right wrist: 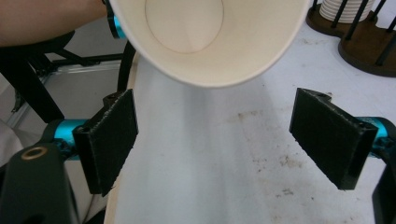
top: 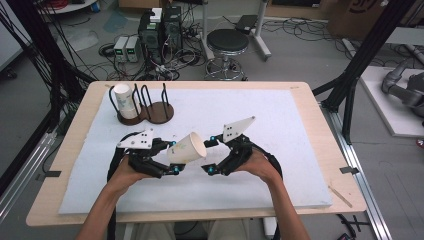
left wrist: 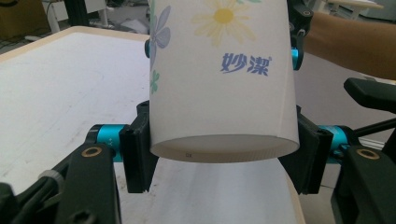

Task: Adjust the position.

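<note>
Two claws meet over the near-mid desk (top: 300, 150), both held by a person whose forearms come in from the bottom edge. Left claw (top: 172, 157) is clamped on a paper cup (top: 189, 148): in the left gripper view its two black pads (left wrist: 136, 154) press the cup's sides just above the base, one pad per side, w/ the flower print and blue lettering facing the cam. Cup is off the desk, tipped on its side, mouth toward the right claw (top: 209, 155), base toward the left hand (top: 125, 172).

Left hand sits low, wrist abt level, knuckles out to the left, claw aimed right and a bit away from the person. Grey plate on top tilts toward the left desk edge. Right hand (top: 260, 165) mirrors it: wrist level, claw aimed left at the cup mouth, its plate angled up and away.

Right claw is wide, nothing btwn the pads. In the right gripper view the cup rim hangs above and just past the pad tips, apart from both, and the cam looks straight into the white inside to the round bottom.

Back left of the desk: a dark wood rack (top: 150, 110) w/ black posts, holding a stack of white cups (top: 125, 100), well apart from the hands. White mat covers most of the desk.
</note>
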A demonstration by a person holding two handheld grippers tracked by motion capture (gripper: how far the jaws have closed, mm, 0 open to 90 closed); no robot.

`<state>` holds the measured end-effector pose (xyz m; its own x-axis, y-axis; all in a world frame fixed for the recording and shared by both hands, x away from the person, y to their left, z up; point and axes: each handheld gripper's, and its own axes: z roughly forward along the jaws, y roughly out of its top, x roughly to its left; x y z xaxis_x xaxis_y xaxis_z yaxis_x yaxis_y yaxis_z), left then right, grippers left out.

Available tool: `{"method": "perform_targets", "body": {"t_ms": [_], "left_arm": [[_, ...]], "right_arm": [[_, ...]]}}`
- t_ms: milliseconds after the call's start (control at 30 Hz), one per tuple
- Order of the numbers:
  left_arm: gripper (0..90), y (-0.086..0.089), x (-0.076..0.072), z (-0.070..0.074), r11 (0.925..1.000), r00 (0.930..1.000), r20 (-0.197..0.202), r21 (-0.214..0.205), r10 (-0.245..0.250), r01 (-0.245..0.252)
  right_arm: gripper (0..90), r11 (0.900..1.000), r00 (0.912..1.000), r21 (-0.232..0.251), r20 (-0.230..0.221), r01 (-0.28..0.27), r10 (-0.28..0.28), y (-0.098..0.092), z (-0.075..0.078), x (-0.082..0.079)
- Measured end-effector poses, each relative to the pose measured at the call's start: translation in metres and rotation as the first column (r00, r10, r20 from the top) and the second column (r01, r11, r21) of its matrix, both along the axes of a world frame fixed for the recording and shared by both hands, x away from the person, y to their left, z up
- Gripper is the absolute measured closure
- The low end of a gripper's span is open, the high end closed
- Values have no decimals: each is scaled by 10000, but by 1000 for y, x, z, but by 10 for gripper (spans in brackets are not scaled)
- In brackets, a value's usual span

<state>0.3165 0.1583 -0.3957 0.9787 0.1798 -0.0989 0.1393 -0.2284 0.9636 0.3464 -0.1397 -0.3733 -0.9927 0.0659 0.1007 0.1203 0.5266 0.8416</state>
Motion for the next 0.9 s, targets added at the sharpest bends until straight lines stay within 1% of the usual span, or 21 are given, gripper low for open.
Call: {"method": "perform_targets", "body": {"t_ms": [33,100,133,167,233,267,433,467,533,567,667,767,800,900], "left_arm": [[364,0,0,0,10000,10000,50,-23,8,-8],[365,-1,0,0,9999,10000,65,-167,8,-7],[364,-1,0,0,9997,10000,91,-226,7,-5],[365,-1,0,0,9995,10000,77,-326,19,-17],[365,-2,1,0,9991,10000,84,-414,11,-7],[365,-2,0,-1,9991,10000,75,-415,0,3],[364,-4,0,-2,9990,9999,113,-451,-65,70],[364,-5,0,-3,9989,9999,97,-463,-73,77],[364,-6,1,-3,9991,9999,93,-415,-127,131],[364,-7,1,-3,9991,9999,97,-400,-138,142],[364,-10,1,-4,9992,9998,85,-357,-187,190],[365,-13,1,-5,9991,9996,90,-346,-253,256],[364,-15,1,-5,9989,9996,55,-379,-269,271],[365,-19,1,-6,9987,9991,80,-292,-405,407]], "right_arm": [[161,10000,10000,28,-76,-2,2,0,0,0],[161,9999,10000,105,-55,-33,34,2,-1,0],[161,9998,10000,206,-28,-17,17,2,-2,0],[161,9992,9999,380,-139,-77,83,2,-3,0],[163,9985,9998,552,-191,5,5,1,-6,-1],[163,9981,9996,618,-279,24,-6,1,-7,-1],[163,9961,9992,885,-387,14,20,2,-12,-1],[164,9951,9994,992,-342,-34,69,2,-12,-1],[170,9920,9991,1262,-398,-93,144,3,-12,-1],[169,9911,9994,1322,-316,-128,171,3,-12,-1],[169,9890,9989,1470,-407,-183,246,4,-11,-1],[170,9863,9989,1632,-360,-248,311,5,-10,-1],[169,9859,9987,1655,-408,-235,306,6,-10,-1],[170,9818,9984,1877,-419,-282,367,8,-10,-1]]}}
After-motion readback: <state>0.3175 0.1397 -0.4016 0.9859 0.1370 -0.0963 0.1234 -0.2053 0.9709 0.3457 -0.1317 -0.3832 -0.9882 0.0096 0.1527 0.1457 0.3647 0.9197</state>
